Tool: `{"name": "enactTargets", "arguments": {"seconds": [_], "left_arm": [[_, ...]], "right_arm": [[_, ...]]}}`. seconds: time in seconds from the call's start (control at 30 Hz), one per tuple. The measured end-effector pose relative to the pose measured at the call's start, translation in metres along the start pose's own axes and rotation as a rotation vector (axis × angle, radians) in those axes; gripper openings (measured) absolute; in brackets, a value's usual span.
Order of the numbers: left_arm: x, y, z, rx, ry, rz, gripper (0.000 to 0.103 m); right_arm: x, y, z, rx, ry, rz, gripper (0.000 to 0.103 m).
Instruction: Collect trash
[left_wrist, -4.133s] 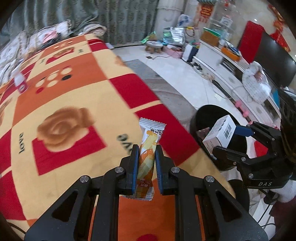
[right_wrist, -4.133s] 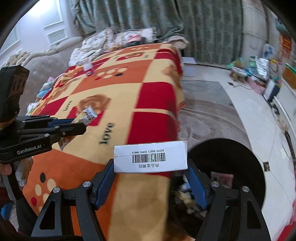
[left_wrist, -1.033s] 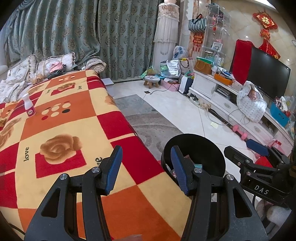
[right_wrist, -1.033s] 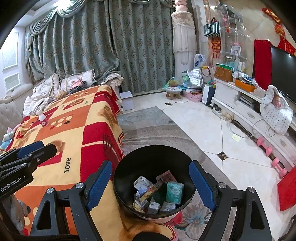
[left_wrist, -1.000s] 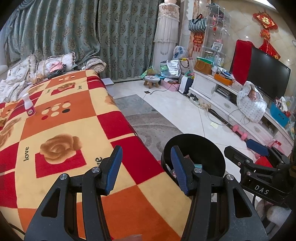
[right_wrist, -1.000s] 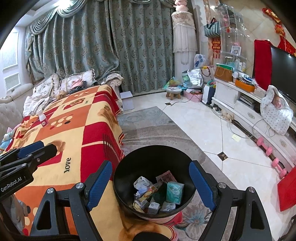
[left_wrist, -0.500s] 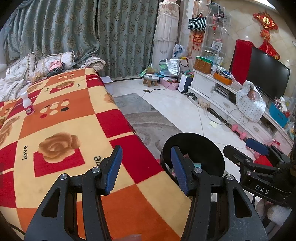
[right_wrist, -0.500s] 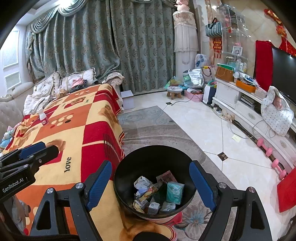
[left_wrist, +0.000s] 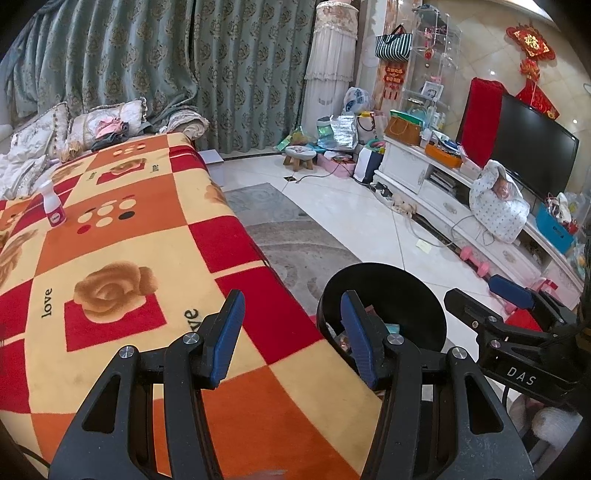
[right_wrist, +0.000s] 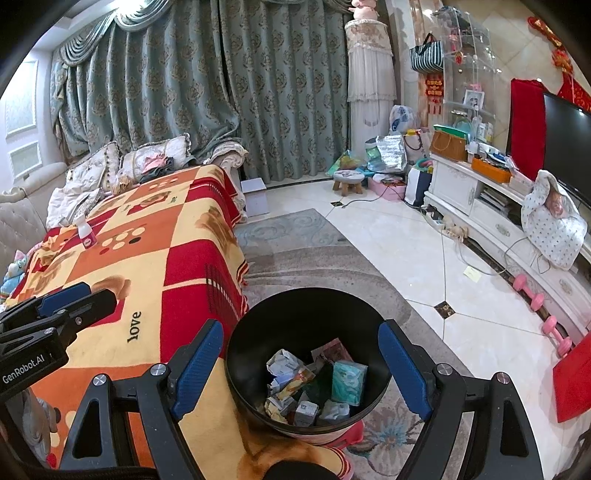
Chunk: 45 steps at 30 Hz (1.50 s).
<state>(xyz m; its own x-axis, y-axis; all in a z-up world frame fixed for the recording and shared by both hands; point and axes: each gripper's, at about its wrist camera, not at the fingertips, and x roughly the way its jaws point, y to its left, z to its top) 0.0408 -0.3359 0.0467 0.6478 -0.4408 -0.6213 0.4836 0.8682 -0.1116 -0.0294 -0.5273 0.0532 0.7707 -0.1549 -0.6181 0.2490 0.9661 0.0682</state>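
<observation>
A black round trash bin (right_wrist: 258, 325) stands on the floor at the corner of the blanket-covered bed; it holds several wrappers and small boxes (right_wrist: 314, 384). The bin also shows in the left wrist view (left_wrist: 399, 291). My right gripper (right_wrist: 299, 354) is open and empty, held above the bin. My left gripper (left_wrist: 291, 325) is open and empty, above the bed's edge beside the bin. A small white bottle with a pink label (left_wrist: 51, 206) stands far back on the blanket (left_wrist: 122, 236).
Pillows and clothes (left_wrist: 107, 122) lie at the head of the bed. A grey rug (right_wrist: 295, 236) and tiled floor lie beyond the bin. A white TV cabinet (right_wrist: 491, 218), pink dumbbells (right_wrist: 535, 295), a small stool (right_wrist: 347, 181) and bags are to the right.
Earlier my left gripper held a snack wrapper and my right a white box; both are now open and empty. Over the last second the views barely shift.
</observation>
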Motion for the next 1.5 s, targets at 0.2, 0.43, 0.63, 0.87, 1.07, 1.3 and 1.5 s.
{"name": "enactTargets", "arguments": {"seconds": [0.2,0.43,0.63,0.87,1.07,1.3,1.5], "left_arm": [[0.0,-0.002,-0.002,-0.001,0.005,-0.001,0.053],[0.002,-0.005,-0.004,-0.002,0.013,-0.004,0.053],[0.002,-0.008,-0.007,-0.001,0.016,-0.006,0.053],[0.004,-0.01,-0.009,-0.003,0.027,-0.015,0.053],[0.004,-0.013,-0.011,-0.003,0.033,-0.023,0.053],[0.006,-0.012,-0.006,-0.002,0.032,-0.041,0.053],[0.005,-0.008,-0.005,0.013,0.02,-0.038,0.053]], "right_arm": [[0.0,0.0,0.001,-0.001,0.001,-0.001,0.084],[0.004,-0.005,-0.004,-0.001,0.015,0.0,0.084],[0.005,-0.006,-0.005,0.001,0.021,-0.001,0.084],[0.005,-0.007,-0.005,0.002,0.025,0.0,0.084],[0.008,-0.009,-0.006,-0.001,0.034,-0.001,0.085],[0.01,-0.01,-0.009,-0.002,0.038,0.0,0.085],[0.014,-0.009,-0.009,-0.01,0.048,0.002,0.085]]}}
